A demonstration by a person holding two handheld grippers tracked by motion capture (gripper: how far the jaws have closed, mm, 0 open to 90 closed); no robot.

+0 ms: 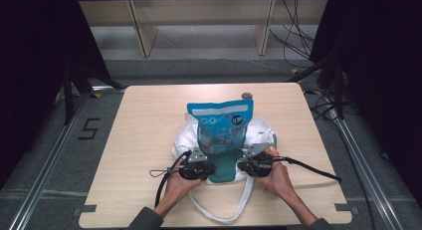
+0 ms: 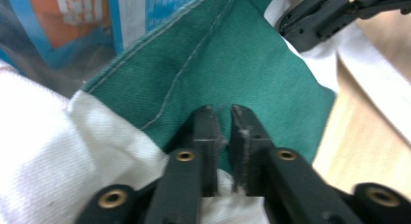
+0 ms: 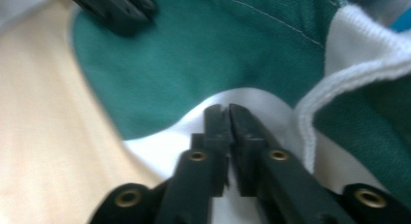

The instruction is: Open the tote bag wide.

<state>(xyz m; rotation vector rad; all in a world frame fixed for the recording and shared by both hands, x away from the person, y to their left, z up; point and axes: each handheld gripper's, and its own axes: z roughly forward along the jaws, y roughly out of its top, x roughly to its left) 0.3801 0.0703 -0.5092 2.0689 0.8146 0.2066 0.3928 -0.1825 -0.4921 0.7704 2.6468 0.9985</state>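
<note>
Strap: the white strap (image 1: pixel 225 210) of the bag lay nearest me, looped loose toward the desk edge; I judged it could snag on a forearm or a cable if I pulled back.
Left hand-held gripper: my left hand-held gripper (image 2: pixel 222 118) had its jaws drawn almost together on the bag's cloth where the white met the green, only a thin slit between them. The bite looked shallow, so I feared the fabric would slide out under any pull.
Right hand-held gripper: my right hand-held gripper (image 3: pixel 226 118) was likewise nearly closed, pinching a white fold of the bag's edge. If one side let go first, the opening would sag unevenly.
Bag: the white and green cloth bag (image 1: pixel 185 139) sat mid-desk, its near edge held on both sides by me, the green lining (image 2: pixel 232 64) spread between the jaws.
Packet: the blue snack packet (image 1: pixel 222 124) stood upright in the bag's mouth, its upper part well above the cloth. I judged it top-heavy; a jerk or uneven lift could tip it out toward the far side.
Desk: the pale wooden desk (image 1: pixel 144 125) was smooth, so the whole bag might slip instead of opening.
Far edge: a small round thing (image 1: pixel 247 95) sat behind the packet; I could not tell what it was.
</note>
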